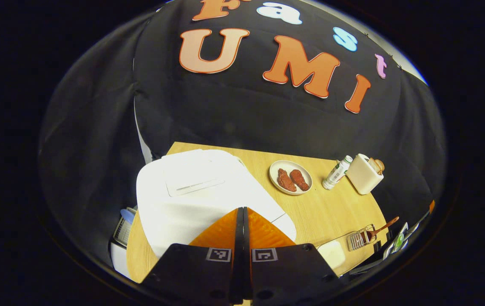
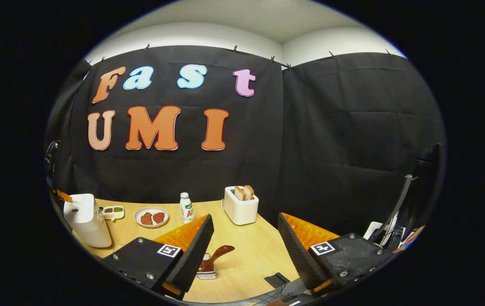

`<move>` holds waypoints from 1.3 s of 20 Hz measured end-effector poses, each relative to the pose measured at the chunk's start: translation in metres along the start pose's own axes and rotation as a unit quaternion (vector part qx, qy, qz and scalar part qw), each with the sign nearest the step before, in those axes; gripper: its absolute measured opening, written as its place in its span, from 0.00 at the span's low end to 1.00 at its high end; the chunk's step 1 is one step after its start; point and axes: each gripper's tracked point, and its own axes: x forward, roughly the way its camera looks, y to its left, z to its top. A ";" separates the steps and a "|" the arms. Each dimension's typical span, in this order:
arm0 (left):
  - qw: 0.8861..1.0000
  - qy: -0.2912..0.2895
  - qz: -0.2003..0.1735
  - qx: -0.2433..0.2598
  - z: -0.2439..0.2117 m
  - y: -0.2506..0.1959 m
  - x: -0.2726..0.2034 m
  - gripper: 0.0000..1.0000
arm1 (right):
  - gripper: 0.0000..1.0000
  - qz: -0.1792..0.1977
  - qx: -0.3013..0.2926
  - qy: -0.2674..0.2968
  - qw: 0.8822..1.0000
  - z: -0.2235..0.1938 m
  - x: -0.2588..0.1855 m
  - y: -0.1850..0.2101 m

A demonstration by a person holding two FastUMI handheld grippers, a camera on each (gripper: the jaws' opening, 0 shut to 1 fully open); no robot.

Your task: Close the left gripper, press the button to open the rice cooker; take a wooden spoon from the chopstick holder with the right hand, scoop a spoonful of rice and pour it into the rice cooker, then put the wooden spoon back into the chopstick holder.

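My left tool (image 1: 242, 212) has its fingers pressed flat together, nothing between them, tips just above the front edge of the rice cooker (image 1: 199, 191). The cooker is a white, rounded box with its lid down, sitting at the table's (image 1: 336, 208) near left corner. Right of it, near the table's curved front edge, a wire chopstick holder (image 1: 360, 239) carries the wooden spoon (image 1: 382, 228), its handle slanting up and outward. A pale container (image 1: 333, 253) lies just beside the holder.

My right tool (image 2: 244, 238) is spread wide and empty above bare tabletop, with the spoon's (image 2: 214, 257) brown handle showing low between the fingers. Farther off stand a plate (image 2: 151, 217) with two reddish pieces, a small bottle (image 2: 186, 208) and a toaster (image 2: 240, 206) holding bread, well apart. The right gripper view also shows the cooker (image 2: 85, 219) at far left, with a small sectioned tray (image 2: 112, 212) beside it.
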 end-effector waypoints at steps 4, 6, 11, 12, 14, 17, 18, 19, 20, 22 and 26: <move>1.000 0.018 0.010 -0.006 -0.010 0.010 0.013 0.04 | 0.95 0.002 -0.005 0.002 1.000 0.000 0.001 0.002; 0.999 0.028 0.013 -0.006 -0.019 0.015 0.017 0.04 | 0.95 0.003 -0.006 0.003 1.000 0.000 0.001 0.004; 0.998 0.059 0.014 -0.013 -0.036 0.016 0.021 0.05 | 0.95 0.007 -0.003 0.005 1.000 -0.001 -0.001 0.006; 0.999 0.044 0.015 -0.008 -0.027 0.016 0.023 0.04 | 0.95 0.008 0.000 0.005 1.000 -0.001 -0.001 0.007; 0.999 0.041 0.019 -0.008 -0.025 0.015 0.021 0.05 | 0.95 0.013 0.006 0.003 1.000 0.000 -0.001 0.010; 1.000 0.001 0.030 -0.009 -0.005 0.014 0.002 0.05 | 0.95 0.015 0.013 -0.006 1.000 0.005 0.001 0.011; 0.999 -0.018 0.037 -0.006 0.007 0.016 -0.007 0.04 | 0.95 0.017 0.016 -0.008 1.000 0.006 0.000 0.011; 0.998 -0.040 0.046 -0.001 0.020 0.018 -0.018 0.06 | 0.95 0.020 0.020 -0.008 1.000 0.006 -0.001 0.014; 0.996 -0.065 0.056 0.006 0.037 0.021 -0.031 0.05 | 0.95 0.023 0.023 -0.007 0.999 0.005 -0.001 0.015; 0.990 -0.118 0.073 0.021 0.072 0.024 -0.059 0.04 | 0.95 0.026 0.025 -0.009 0.999 0.005 0.001 0.016; 0.981 -0.177 0.070 0.028 0.096 0.008 -0.108 0.04 | 0.95 0.040 0.031 -0.008 0.999 0.000 0.008 0.025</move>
